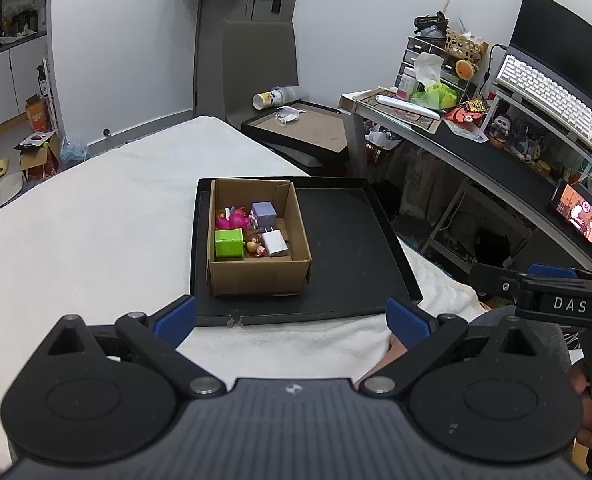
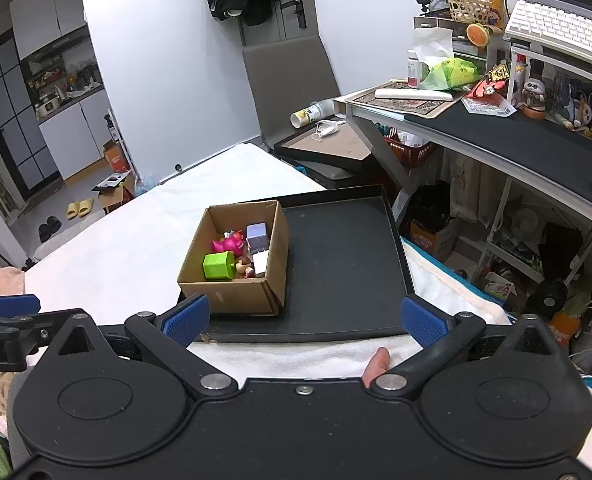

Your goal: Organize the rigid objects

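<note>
A cardboard box (image 1: 256, 272) (image 2: 232, 294) stands in the left part of a black tray (image 1: 347, 256) (image 2: 343, 272) on the white bed. Inside it lie a green block (image 1: 228, 243) (image 2: 218, 265), a lilac cube (image 1: 264, 212) (image 2: 257, 233), a white charger plug (image 1: 276, 242) (image 2: 260, 262), a pink toy (image 1: 234, 220) (image 2: 228, 245) and a small brown figure (image 1: 254, 247) (image 2: 244, 268). My left gripper (image 1: 292, 318) is open, held short of the tray's near edge. My right gripper (image 2: 305, 320) is open too, just over that edge. Neither holds anything.
The white-covered bed (image 1: 96, 216) (image 2: 136, 240) stretches left. A cluttered desk (image 1: 475, 148) (image 2: 495, 128) with a keyboard (image 1: 551, 96) stands right; a grey chair (image 1: 260, 60) with a second tray (image 1: 307, 128) is behind. A fingertip (image 2: 377, 362) shows below the tray.
</note>
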The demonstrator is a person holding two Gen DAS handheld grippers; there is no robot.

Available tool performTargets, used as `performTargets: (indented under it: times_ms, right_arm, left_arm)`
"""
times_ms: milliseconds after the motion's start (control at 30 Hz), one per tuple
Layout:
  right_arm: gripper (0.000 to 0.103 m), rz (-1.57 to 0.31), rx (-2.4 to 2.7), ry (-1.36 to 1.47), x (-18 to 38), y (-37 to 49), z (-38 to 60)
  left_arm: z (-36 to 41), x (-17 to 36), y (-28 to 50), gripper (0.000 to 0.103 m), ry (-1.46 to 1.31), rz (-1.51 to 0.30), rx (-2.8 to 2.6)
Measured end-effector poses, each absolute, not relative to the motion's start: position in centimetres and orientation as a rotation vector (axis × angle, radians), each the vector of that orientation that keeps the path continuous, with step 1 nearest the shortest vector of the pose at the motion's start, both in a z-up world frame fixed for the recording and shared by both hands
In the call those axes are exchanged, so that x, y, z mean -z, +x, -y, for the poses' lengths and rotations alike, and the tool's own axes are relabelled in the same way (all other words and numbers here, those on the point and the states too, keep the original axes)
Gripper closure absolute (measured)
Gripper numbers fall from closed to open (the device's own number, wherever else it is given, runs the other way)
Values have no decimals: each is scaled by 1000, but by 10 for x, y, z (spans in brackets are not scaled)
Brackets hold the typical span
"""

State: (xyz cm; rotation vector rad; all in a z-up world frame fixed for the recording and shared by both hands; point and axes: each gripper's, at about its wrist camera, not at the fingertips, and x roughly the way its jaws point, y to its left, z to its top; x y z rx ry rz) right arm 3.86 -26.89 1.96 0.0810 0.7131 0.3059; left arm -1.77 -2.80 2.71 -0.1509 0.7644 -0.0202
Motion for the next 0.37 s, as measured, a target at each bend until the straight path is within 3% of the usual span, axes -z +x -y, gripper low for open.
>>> performTargets:
  times_ms: [367]
  right_arm:
    - [0, -727, -296, 93, -10, 49, 268]
  left_arm:
    - [24, -16, -8, 3, -169, -770, 16]
